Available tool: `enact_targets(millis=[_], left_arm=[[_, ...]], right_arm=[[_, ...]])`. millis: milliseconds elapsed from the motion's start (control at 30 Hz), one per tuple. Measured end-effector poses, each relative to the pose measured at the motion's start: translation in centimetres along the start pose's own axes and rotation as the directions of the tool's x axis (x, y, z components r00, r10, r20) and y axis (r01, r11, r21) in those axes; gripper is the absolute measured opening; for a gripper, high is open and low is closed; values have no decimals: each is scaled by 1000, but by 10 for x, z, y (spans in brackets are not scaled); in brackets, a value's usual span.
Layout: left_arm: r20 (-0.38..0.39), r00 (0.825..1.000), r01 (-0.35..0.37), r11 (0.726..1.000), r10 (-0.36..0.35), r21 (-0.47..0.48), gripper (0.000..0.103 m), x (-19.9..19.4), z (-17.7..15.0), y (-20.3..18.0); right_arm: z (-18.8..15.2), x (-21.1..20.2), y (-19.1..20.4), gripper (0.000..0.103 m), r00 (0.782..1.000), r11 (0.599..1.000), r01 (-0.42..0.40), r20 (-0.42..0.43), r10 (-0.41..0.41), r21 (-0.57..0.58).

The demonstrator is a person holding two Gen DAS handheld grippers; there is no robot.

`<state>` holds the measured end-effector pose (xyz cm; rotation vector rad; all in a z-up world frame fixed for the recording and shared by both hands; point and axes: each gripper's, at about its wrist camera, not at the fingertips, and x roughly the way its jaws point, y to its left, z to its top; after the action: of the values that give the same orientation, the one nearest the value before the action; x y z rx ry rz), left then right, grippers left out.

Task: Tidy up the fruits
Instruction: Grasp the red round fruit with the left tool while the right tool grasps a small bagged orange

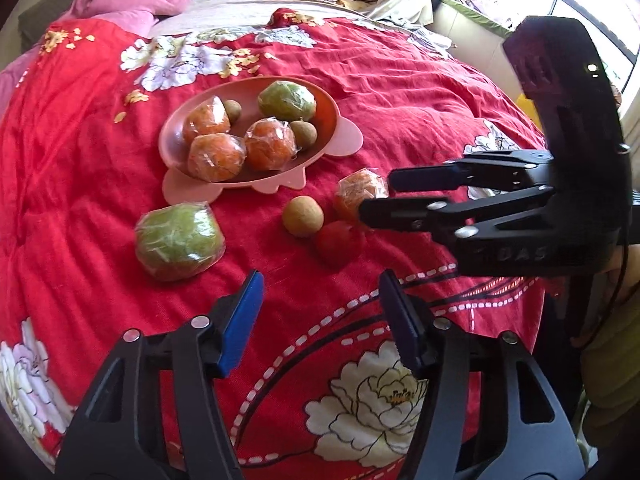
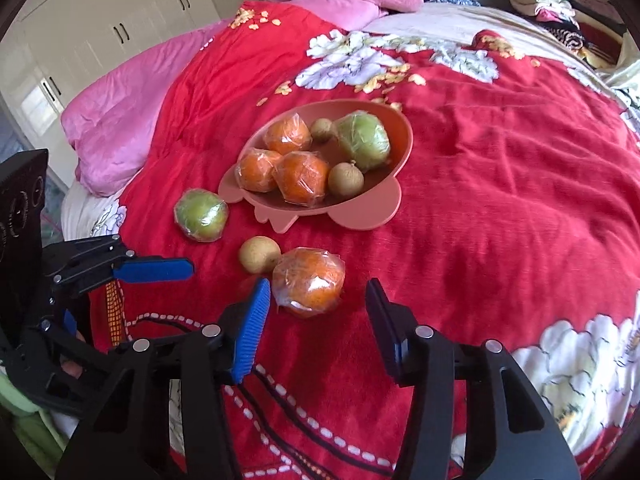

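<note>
Fruit is spread over a red flowered quilt (image 1: 400, 92) on a bed. A pink bowl (image 1: 176, 136) is seen left of centre in the upper half of the left wrist view and at centre in the right wrist view; three wrapped oranges, one wrapped green fruit and two small brown fruits are held in it.

Four fruits lie loose on the quilt below the bowl. A wrapped green fruit (image 1: 179, 241) is seen at centre left in the left wrist view. A small brown fruit (image 1: 303, 216) lies near the middle, with a red fruit (image 1: 338, 242) just beside it at its lower right. A wrapped orange (image 2: 309, 280) is seen at the centre of the right wrist view, touching or almost touching the brown fruit.

The left gripper (image 1: 320, 322) is seen at the bottom of its own view, its blue-padded fingers partly apart with only quilt between them; the green fruit lies beyond its left finger, apart from it.

The right gripper (image 2: 318, 330) is seen at the bottom of its own view, fingers likewise partly apart. The wrapped orange sits just ahead of the fingertips, nearer the left pad (image 2: 252, 332); whether that pad touches the wrapping cannot be told, and the right pad stands clear.

A pink blanket (image 2: 120, 136) is bunched at the upper left of the right wrist view.
</note>
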<state>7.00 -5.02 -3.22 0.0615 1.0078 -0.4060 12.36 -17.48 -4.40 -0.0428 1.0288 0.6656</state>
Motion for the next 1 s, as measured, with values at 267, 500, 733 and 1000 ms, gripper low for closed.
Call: enact_targets(millis=[267,500,733,1000], left_arm=[[-19,999,30,999,-30,-22,46,17,7,-2],[-20,999,41,998,-42,-43,35,30,12,-3],[-14,999,37,997,-38,-66,27,38,18,-3],[-14,998,58,997,-59,-48,22,28,17,-1]], right_arm=[[3,6,-6,38,997,996,-81,5,81,36],[4,-11,-21,37,996,995,-66,59,61,77],[4,-16,-30,37,996,994,-53,80,45,100],[4,-23,-28,37,994,994,-60,98,51,94]])
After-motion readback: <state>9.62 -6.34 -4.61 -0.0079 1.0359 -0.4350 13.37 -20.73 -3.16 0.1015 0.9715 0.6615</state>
